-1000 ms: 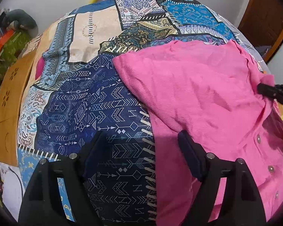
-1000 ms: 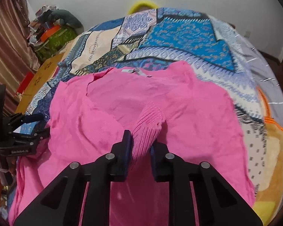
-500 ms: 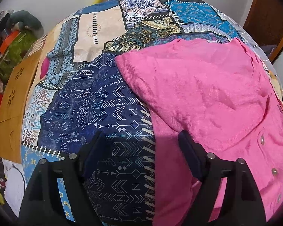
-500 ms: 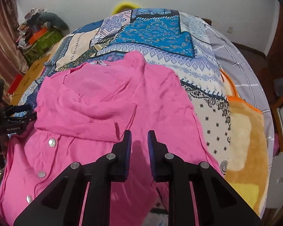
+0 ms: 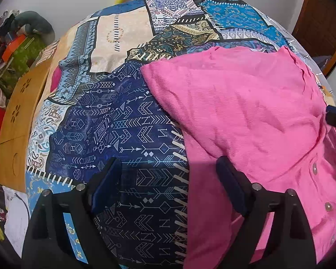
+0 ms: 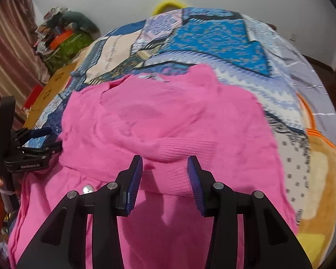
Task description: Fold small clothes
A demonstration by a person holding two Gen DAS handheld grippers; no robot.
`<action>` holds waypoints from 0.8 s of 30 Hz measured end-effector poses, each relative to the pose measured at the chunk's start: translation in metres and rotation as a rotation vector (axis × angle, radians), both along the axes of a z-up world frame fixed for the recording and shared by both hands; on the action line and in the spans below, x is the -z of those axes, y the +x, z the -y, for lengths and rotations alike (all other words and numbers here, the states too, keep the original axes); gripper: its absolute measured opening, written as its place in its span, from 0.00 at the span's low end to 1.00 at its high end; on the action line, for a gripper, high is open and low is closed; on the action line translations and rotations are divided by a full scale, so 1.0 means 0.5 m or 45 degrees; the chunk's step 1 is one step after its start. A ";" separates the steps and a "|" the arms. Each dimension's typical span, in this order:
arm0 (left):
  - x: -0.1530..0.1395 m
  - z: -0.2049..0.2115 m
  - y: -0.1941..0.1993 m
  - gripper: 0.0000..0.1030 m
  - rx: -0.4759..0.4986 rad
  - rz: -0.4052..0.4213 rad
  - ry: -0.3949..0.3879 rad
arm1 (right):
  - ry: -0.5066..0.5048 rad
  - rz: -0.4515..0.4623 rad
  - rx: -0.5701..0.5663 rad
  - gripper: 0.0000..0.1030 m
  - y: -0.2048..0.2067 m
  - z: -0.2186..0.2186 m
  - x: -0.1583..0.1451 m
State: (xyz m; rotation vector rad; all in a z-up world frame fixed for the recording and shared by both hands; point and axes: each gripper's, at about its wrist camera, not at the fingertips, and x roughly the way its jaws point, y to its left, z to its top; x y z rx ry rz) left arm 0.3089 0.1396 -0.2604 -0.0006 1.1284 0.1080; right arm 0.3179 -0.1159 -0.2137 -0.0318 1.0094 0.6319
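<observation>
Knitwear, soft and limp: the pink cardigan [image 6: 172, 121] sprawls on the patchwork bedspread [image 5: 114, 134]. My right gripper [image 6: 165, 179] is opening over its ribbed cuff [image 6: 181, 154]; left gripper [image 5: 168, 183] opening, empty, beside the cardigan's edge, best pinched there.

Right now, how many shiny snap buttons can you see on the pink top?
4 in the left wrist view, in a row down the pink top near the right edge. More may be hidden under the fold.
</observation>
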 end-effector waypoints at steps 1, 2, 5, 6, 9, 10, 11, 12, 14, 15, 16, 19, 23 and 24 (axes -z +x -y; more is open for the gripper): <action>0.000 -0.001 0.000 0.86 0.000 0.000 -0.003 | -0.016 0.003 -0.014 0.37 -0.002 -0.011 0.005; 0.000 -0.001 0.000 0.86 -0.001 0.001 -0.005 | -0.041 0.000 -0.030 0.37 -0.003 -0.020 0.012; 0.000 -0.002 -0.001 0.86 0.000 0.003 -0.010 | -0.066 -0.012 -0.029 0.37 -0.009 -0.019 0.025; 0.000 -0.002 -0.002 0.86 0.000 0.003 -0.010 | -0.062 -0.015 -0.028 0.37 -0.012 -0.015 0.025; -0.001 -0.001 -0.004 0.86 0.001 -0.001 -0.012 | -0.078 -0.039 -0.018 0.37 -0.020 0.005 0.024; -0.001 -0.002 -0.005 0.86 -0.002 -0.005 -0.014 | -0.094 -0.044 -0.015 0.37 -0.024 0.012 0.025; -0.002 -0.002 -0.006 0.86 -0.004 -0.008 -0.017 | -0.111 -0.047 -0.014 0.37 -0.030 0.020 0.026; -0.002 -0.002 -0.008 0.86 -0.010 -0.011 -0.021 | -0.120 -0.056 -0.013 0.37 -0.036 0.029 0.028; -0.004 -0.003 -0.012 0.86 -0.020 -0.016 -0.026 | -0.117 -0.066 -0.003 0.37 -0.046 0.045 0.027; -0.004 -0.003 -0.014 0.86 -0.024 -0.019 -0.028 | -0.121 -0.068 0.006 0.37 -0.052 0.055 0.024; -0.006 -0.003 -0.018 0.86 -0.029 -0.027 -0.031 | -0.122 -0.070 0.010 0.37 -0.055 0.060 0.022; -0.012 0.000 -0.025 0.85 -0.028 -0.049 -0.019 | -0.121 -0.070 0.039 0.37 -0.072 0.087 0.008; -0.035 0.007 -0.038 0.85 -0.023 -0.062 0.021 | -0.103 -0.035 0.096 0.37 -0.090 0.137 -0.027; -0.040 0.010 -0.040 0.85 -0.023 -0.057 0.027 | -0.098 -0.026 0.112 0.37 -0.093 0.150 -0.037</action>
